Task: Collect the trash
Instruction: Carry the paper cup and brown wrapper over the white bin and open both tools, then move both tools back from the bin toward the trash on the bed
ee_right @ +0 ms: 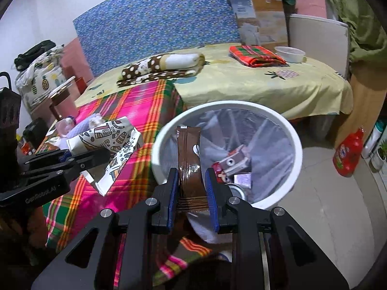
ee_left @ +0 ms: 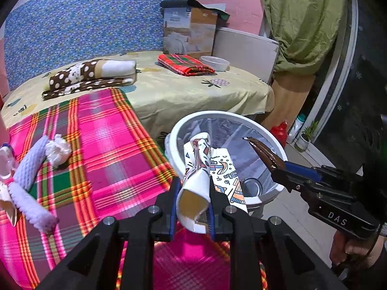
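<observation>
My left gripper point(ee_left: 192, 191) is shut on a crumpled white paper wrapper with colourful doodles point(ee_left: 197, 166), held at the near rim of a white trash bin point(ee_left: 176, 130) lined with a clear bag. The wrapper point(ee_right: 106, 140) and left gripper point(ee_right: 79, 159) also show in the right wrist view. My right gripper point(ee_right: 192, 181) is shut on a brown sachet point(ee_right: 188, 154), held over the bin's point(ee_right: 296, 145) near rim. The sachet point(ee_left: 263, 152) and right gripper point(ee_left: 285, 169) show over the bin in the left view. Cartons point(ee_right: 232, 164) and a can lie inside the bin.
A pink plaid cloth point(ee_left: 101, 145) covers the bed's near end, with purple foam netting point(ee_left: 29, 164), white tissue point(ee_left: 58, 149) and a clear bottle point(ee_left: 4, 162). Folded blankets point(ee_left: 92, 75), a red cloth point(ee_left: 186, 64) and a white bowl point(ee_left: 215, 62) lie farther back. A red bottle point(ee_right: 349, 154) stands on the floor.
</observation>
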`<state>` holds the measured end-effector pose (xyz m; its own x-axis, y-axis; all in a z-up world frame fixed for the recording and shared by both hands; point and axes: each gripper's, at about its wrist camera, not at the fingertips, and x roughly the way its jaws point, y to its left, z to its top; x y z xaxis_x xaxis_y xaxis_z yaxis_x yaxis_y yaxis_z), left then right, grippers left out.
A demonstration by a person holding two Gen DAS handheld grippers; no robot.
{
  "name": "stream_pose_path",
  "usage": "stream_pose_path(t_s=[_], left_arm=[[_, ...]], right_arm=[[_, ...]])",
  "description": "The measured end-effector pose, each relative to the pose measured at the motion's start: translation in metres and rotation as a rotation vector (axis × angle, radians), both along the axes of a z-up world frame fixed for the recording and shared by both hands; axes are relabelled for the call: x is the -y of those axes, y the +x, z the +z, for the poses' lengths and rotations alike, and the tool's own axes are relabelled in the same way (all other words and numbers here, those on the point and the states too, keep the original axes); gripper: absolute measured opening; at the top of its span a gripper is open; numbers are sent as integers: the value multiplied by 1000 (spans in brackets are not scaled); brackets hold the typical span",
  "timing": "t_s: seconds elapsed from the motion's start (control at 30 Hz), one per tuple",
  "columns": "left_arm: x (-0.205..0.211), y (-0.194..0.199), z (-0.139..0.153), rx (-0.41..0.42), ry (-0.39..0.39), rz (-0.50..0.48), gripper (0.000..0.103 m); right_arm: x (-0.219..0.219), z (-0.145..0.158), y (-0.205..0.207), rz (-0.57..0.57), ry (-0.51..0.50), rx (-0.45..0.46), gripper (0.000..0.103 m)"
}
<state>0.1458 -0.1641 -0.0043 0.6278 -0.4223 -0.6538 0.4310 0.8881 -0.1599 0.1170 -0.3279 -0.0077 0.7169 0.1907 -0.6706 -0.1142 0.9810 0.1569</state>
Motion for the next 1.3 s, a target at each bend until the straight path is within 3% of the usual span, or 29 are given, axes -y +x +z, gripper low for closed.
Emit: stream_pose_path(t_s=[0.87, 0.9, 0.97, 1.03, 1.3], left_arm=[[57, 38, -22, -49, 43, -52, 22], [57, 39, -23, -53, 44, -50, 23], [56, 39, -23, -58, 40, -44, 38], [55, 39, -23, -58, 28, -44, 45], [46, 35, -16, -46, 6, -30, 45]], right_arm=[[47, -22, 19, -106, 25, -94, 25], [46, -22, 19, -103, 25, -96, 25], [46, -22, 21, -100, 21, -95, 25], [46, -21, 21, -96, 22, -92, 25], [40, -15, 18, -84, 17, -74, 26]])
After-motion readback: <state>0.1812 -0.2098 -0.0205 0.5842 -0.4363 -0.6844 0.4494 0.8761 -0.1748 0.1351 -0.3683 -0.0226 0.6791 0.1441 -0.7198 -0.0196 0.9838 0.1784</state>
